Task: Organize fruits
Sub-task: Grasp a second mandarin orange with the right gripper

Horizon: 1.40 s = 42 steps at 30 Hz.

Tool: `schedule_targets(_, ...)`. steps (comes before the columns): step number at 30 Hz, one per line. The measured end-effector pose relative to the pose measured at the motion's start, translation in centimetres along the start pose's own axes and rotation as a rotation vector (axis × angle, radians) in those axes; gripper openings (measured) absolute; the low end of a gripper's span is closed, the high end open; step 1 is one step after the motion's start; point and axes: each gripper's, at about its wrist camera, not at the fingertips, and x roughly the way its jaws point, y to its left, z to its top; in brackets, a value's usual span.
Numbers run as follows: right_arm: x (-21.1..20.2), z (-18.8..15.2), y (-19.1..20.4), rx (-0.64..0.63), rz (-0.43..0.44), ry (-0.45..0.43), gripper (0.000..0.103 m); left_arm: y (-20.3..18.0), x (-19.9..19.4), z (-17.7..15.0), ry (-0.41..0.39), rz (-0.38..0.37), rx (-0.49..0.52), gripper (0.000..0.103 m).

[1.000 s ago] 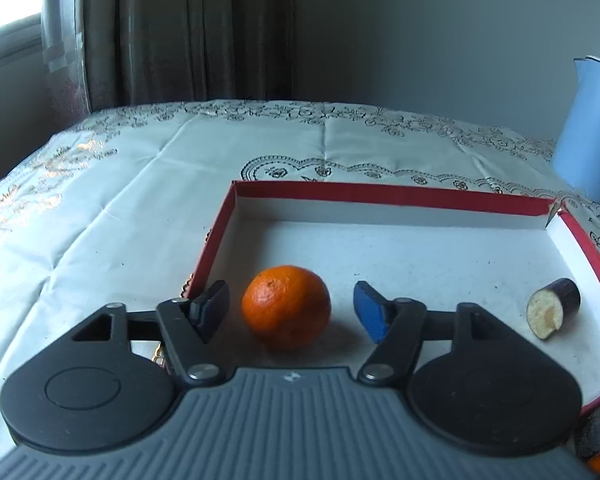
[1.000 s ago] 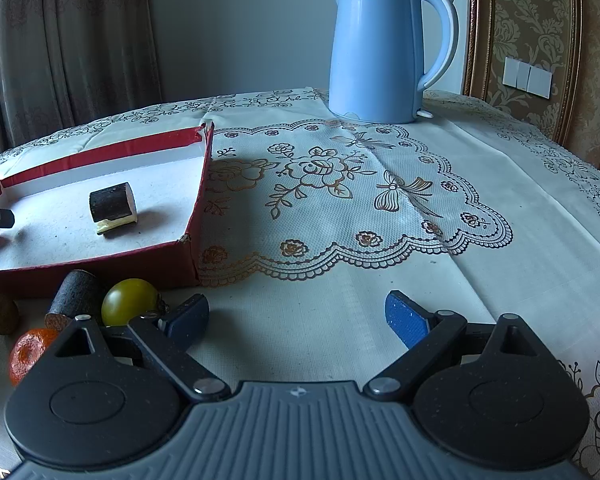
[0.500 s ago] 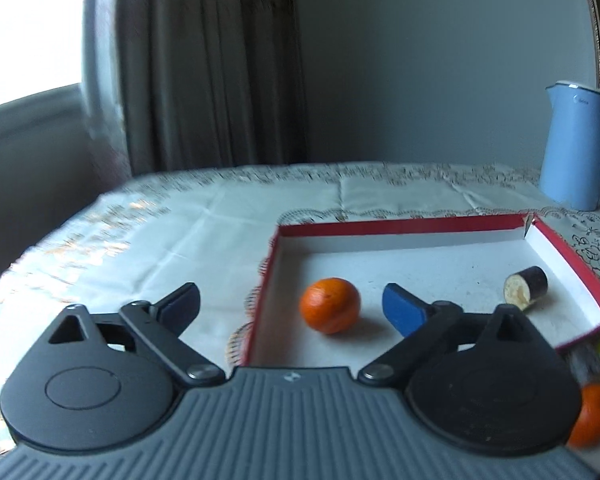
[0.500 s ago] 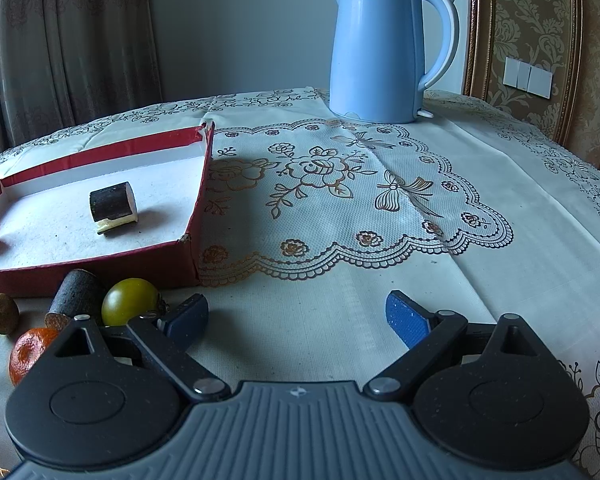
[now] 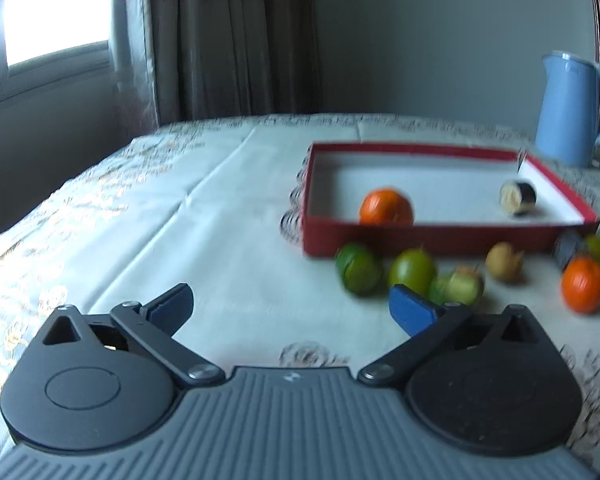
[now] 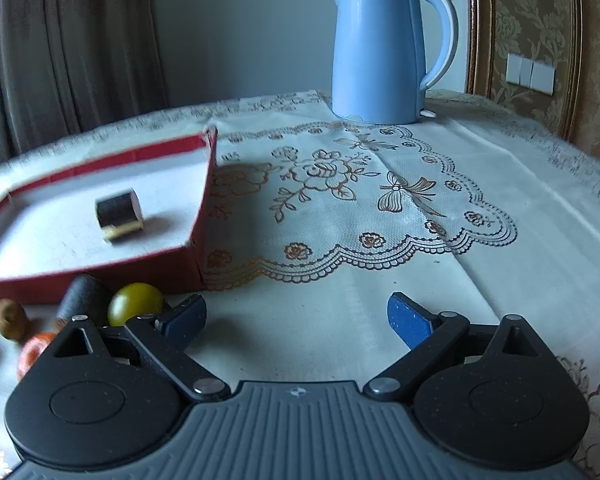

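Note:
A red tray (image 5: 420, 236) with a white floor holds an orange (image 5: 386, 207) and a cut dark piece (image 5: 518, 198). In front of it on the cloth lie two green fruits (image 5: 359, 268) (image 5: 412, 269), a cut green one (image 5: 462, 284), a brownish one (image 5: 503, 262) and another orange (image 5: 583, 285). My left gripper (image 5: 290, 306) is open and empty, back from the tray. My right gripper (image 6: 294, 316) is open and empty over the cloth, right of the tray (image 6: 100, 276), a yellow fruit (image 6: 134, 303) and a dark piece (image 6: 84, 294).
A blue kettle (image 6: 380, 52) stands at the back of the table, also in the left wrist view (image 5: 572, 108). A curtain (image 5: 228, 40) and a window (image 5: 52, 8) are behind. A patterned chair back (image 6: 540, 40) is at the right. The lace cloth (image 6: 340, 200) covers the table.
My left gripper let go of the orange in the tray, opened wide and pulled back and to the left. The right gripper has barely moved.

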Motion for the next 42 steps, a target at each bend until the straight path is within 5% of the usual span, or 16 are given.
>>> schedule_targets(5, -1.6, -0.6, -1.1, 0.043, 0.119, -0.043, 0.098, 0.6, 0.5, -0.4, 0.020, -0.012, -0.022, 0.103)
schedule_targets(13, -5.2, -2.1, 1.9, -0.192, 0.137, -0.167, 0.098, 0.8, 1.3, -0.5, 0.058, -0.009, -0.014, 0.103)
schedule_targets(23, -7.5, -3.5, 5.9, -0.294, 0.291, -0.137, 0.096, 0.4, 2.2, -0.2, 0.081, 0.006, -0.009, 0.103)
schedule_targets(25, -7.5, -3.7, 6.9, -0.311, 0.279, -0.135, 0.088, 0.4, 2.4, -0.1, 0.085, 0.000, -0.015, 0.103)
schedule_targets(28, -6.7, -3.7, 8.0, -0.310, 0.258, -0.085, 0.058, 0.6, 2.7, 0.1, 0.090, -0.012, -0.025, 0.103)
schedule_targets(29, -6.4, -3.6, 8.1, -0.287, 0.290, -0.058, 0.055, 0.5, 2.8, 0.2, 0.090, -0.011, -0.027, 0.103)
schedule_targets(37, -5.1, -3.8, 8.9, -0.256, 0.312, 0.004, 0.054, 0.8, 3.3, 0.4, 0.102, -0.031, -0.056, 0.103)
schedule_targets(42, -4.9, -4.0, 9.2, -0.262, 0.283, -0.003, 0.045, 0.7, 3.2, 0.3, 0.102, -0.031, -0.056, 0.103)
